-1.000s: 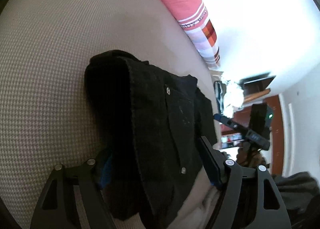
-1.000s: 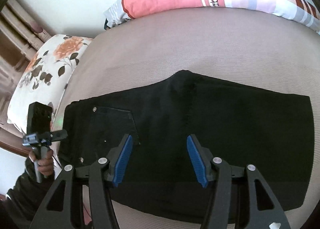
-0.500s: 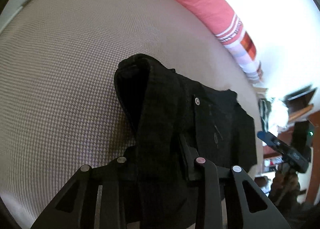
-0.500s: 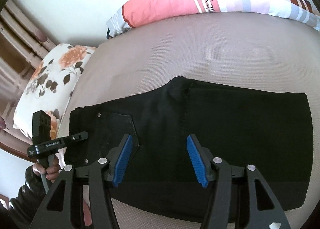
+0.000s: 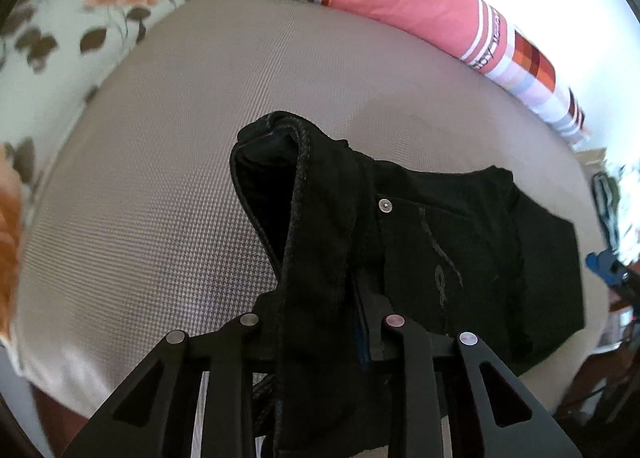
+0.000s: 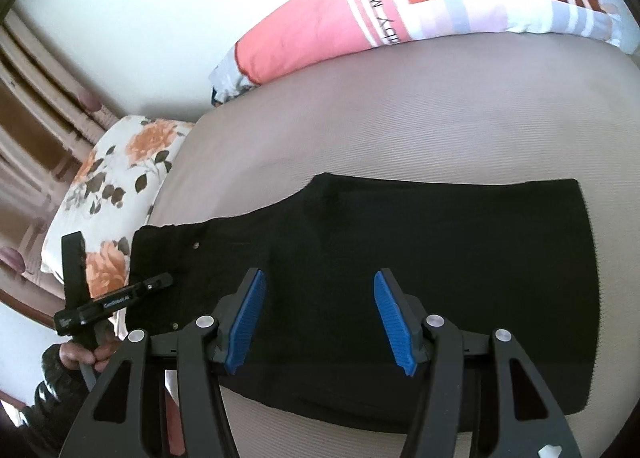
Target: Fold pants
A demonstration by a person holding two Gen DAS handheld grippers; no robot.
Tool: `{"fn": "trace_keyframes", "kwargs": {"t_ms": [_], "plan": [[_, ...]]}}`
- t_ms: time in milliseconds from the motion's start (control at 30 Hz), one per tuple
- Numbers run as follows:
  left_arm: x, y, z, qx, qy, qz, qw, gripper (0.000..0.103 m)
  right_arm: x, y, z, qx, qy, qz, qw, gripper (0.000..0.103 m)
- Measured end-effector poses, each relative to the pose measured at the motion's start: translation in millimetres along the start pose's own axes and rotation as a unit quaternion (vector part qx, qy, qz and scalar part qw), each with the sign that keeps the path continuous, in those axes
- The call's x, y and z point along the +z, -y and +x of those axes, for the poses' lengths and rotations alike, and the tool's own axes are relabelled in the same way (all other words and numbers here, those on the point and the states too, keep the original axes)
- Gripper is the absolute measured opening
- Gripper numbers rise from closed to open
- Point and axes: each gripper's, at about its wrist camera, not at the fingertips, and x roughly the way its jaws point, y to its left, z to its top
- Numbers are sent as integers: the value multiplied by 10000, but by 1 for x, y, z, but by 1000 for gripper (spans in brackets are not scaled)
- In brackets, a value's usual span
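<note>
Black pants (image 6: 420, 270) spread flat on a beige bed (image 6: 400, 106), legs already doubled, waist end at the left and folded leg end at the right in the right wrist view. Left gripper (image 5: 320, 322) clamped tight on the waistband edge of the pants (image 5: 460, 242), with that edge lifted off the bed (image 5: 160, 178) into a raised loop in front of the camera and the rest of the cloth trailing away to the right, flat on the cover. A metal rivet (image 5: 385, 205) and a stitched back pocket (image 5: 444, 258) showing just right of the lifted fold. Right gripper (image 6: 320, 318) held above the near middle of the pants, blue pads (image 6: 249, 314) well apart and nothing between them; whether touching the cloth, cannot tell. Left gripper (image 6: 116, 302) seen from the right wrist view at the far left edge of the pants, in a hand (image 6: 86, 354) at the waist corner. A pink striped pillow (image 6: 360, 22) along the far side of the bed against the white wall, and a floral pillow (image 6: 116, 182) at the left end, beside the waist of the pants.
</note>
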Motion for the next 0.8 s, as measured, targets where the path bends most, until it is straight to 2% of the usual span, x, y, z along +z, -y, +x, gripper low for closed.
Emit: {"fn": "trace_keyframes", "kwargs": {"t_ms": [200,500,667,800], "plan": [[0,38,-18,495,93,279,9983,23,-1,25,-20,-158,144,33,9998,56],[7,88,-39,557,183,308,9978,18,-1,68,-49,-169,340,254,9990,56],[12,115,-47,358,260,223,9988,17,-2,87,-64,-169,567,403,9974,56],[18,137,-50,-262,206,-9,9994,15,-2,102,-75,-117,781,578,9952,56]]}}
